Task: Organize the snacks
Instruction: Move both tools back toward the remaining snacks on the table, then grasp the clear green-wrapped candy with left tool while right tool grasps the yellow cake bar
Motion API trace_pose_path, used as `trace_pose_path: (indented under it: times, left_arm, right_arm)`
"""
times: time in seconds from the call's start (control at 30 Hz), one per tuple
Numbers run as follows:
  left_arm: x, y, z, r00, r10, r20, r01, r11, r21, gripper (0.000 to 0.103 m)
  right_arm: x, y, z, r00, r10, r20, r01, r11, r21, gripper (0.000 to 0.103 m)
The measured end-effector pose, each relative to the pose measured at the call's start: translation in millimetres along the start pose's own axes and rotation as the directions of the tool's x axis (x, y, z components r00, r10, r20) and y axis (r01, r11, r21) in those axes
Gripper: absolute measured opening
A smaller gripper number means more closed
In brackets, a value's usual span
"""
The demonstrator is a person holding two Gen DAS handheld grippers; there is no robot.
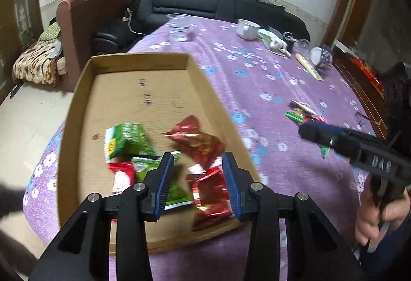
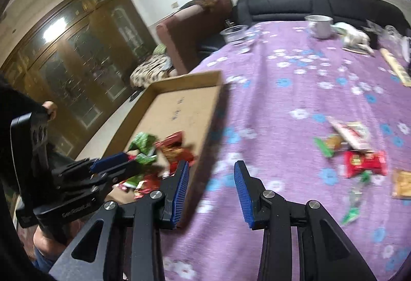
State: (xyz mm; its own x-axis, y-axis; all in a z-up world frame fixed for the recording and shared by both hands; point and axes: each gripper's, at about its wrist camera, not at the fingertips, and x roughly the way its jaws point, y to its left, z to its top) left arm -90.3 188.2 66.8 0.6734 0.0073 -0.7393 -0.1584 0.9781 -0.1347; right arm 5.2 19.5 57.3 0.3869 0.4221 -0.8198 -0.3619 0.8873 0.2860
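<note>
Left tool (image 1: 197, 183) apart and empty above snack packets (image 1: 164, 162) in cardboard tray (image 1: 77, 111), right tool (image 2: 212, 193) apart beside it

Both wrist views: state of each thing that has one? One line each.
Left hand-held gripper: open, nothing between the pads, above the box.
Right hand-held gripper: open, empty, over the cloth.
Cardboard box: open-topped, snack packs piled at its near end.
Loose snacks: on the cloth, not yet boxed.
Clear cup: upright.
White mug: upright.
Patterned cup: tipped on its side.
</note>
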Motion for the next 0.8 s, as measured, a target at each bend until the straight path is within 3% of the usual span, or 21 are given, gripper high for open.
trace_pose_path:
  times: [0.23, 0.43, 0.6, 0.8]
  left_arm:
    - [6.1, -48.1, 11.3, 0.995, -0.090, -0.040, 0.093, 0.993, 0.076, 0.037]
    - [31.3, -105.8, 20.3, 0.978, -0.171, -0.122, 0.189, 0.969, 0.157, 0.037]
    - [67.1, -156.7, 28.4, 0.950, -0.231, -0.208, 0.270, 0.945, 0.184, 0.037]
    - [104.5, -196.4, 32.4, 0.927, -0.252, -0.277, 0.307, 0.935, 0.178, 0.037]
  right_arm:
    - [-46.7, -82.1, 9.5, 0.991, -0.114, 0.067, 0.105, 0.987, 0.121, 0.039]
    - [-68.0, -177.4, 3.4, 0.956, -0.293, 0.000, 0.283, 0.924, 0.257, 0.039]
    - [-72.5, -233.5, -7.0, 0.951, -0.310, -0.016, 0.294, 0.883, 0.365, 0.040]
    - [-63.3, -247.7, -7.9, 0.956, -0.292, -0.023, 0.281, 0.892, 0.354, 0.040]
